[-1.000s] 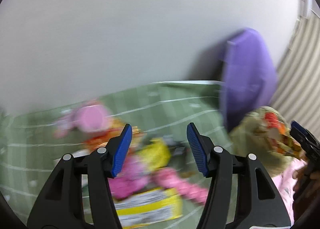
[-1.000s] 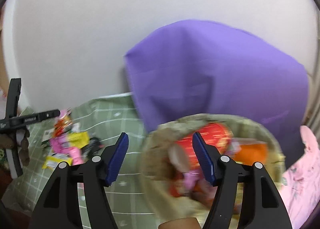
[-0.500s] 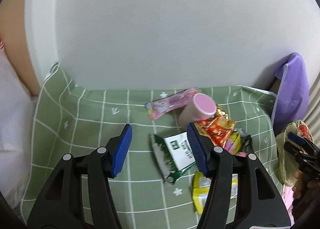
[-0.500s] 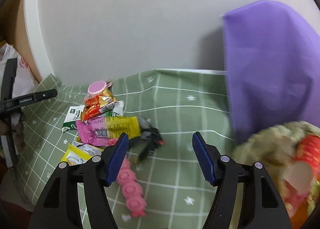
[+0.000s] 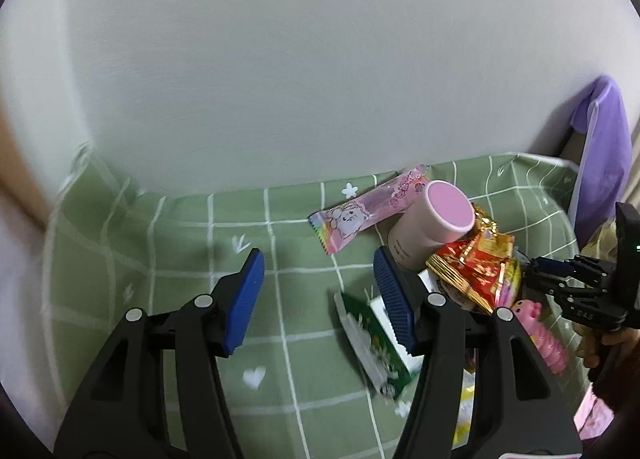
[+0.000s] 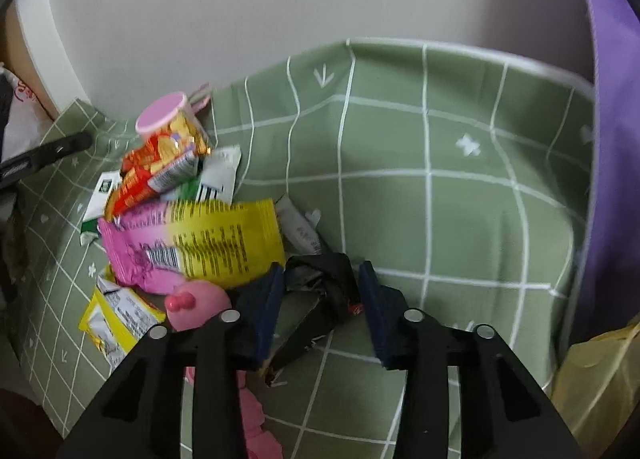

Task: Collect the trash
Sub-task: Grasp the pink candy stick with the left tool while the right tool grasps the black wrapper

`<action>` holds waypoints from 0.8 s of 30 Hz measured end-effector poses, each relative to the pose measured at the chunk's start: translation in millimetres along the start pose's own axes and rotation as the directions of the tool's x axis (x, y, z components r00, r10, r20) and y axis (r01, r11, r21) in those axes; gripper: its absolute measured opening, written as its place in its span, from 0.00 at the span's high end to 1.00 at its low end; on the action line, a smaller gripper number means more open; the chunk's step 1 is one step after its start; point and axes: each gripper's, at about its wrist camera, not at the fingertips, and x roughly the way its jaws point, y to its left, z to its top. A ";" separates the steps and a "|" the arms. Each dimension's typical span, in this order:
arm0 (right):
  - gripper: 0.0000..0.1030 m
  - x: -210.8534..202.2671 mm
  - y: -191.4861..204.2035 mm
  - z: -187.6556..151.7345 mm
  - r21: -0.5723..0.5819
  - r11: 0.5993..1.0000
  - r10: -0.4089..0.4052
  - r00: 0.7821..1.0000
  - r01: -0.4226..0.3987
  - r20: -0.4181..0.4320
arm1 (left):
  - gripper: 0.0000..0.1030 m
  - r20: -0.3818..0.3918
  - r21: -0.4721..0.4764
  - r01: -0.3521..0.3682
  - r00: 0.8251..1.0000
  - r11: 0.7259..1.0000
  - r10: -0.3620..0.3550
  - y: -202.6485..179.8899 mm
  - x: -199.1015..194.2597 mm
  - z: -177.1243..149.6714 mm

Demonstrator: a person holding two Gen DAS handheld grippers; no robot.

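Note:
A heap of trash lies on a green checked cloth (image 6: 440, 187). My right gripper (image 6: 320, 295) is open, its jaws on either side of a crumpled black wrapper (image 6: 320, 283). Left of it lie a pink-and-yellow packet (image 6: 192, 247), a red-gold wrapper (image 6: 156, 171), a pink-lidded cup (image 6: 168, 123) and a pink pig-shaped toy (image 6: 196, 307). My left gripper (image 5: 320, 299) is open and empty above the cloth. Near its right finger lie a green-and-white packet (image 5: 368, 339), the cup (image 5: 432, 223), a pink bunny wrapper (image 5: 368, 207) and the red-gold wrapper (image 5: 476, 267).
A white wall runs behind the cloth. A purple cloth (image 6: 612, 139) hangs at the right. A yellowish trash bag (image 6: 592, 387) sits at the lower right of the right wrist view. The right gripper shows at the right edge of the left wrist view (image 5: 576, 283).
Both grippers swung left, away from the trash bag, toward the heap. My right gripper came down over the black wrapper. My left gripper moved closer to the cloth.

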 end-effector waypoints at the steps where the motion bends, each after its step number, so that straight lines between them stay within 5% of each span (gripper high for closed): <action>1: 0.66 0.1 0.2 -2.0 0.000 1.000 -0.003 1.000 0.003 -0.004 | 0.47 -0.006 0.015 0.005 1.000 1.000 -0.005 -1.5 6.3 3.3; 13: 0.67 -18.0 -10.7 -20.0 0.061 0.998 -0.031 0.999 0.032 -0.025 | 0.47 -0.098 0.141 0.149 0.986 0.979 -0.136 -21.3 71.6 41.4; 24: 0.67 -27.1 -13.1 -20.7 0.061 0.997 -0.038 0.999 0.040 -0.027 | 0.48 -0.155 0.116 0.185 0.974 0.976 -0.167 -26.2 82.8 33.3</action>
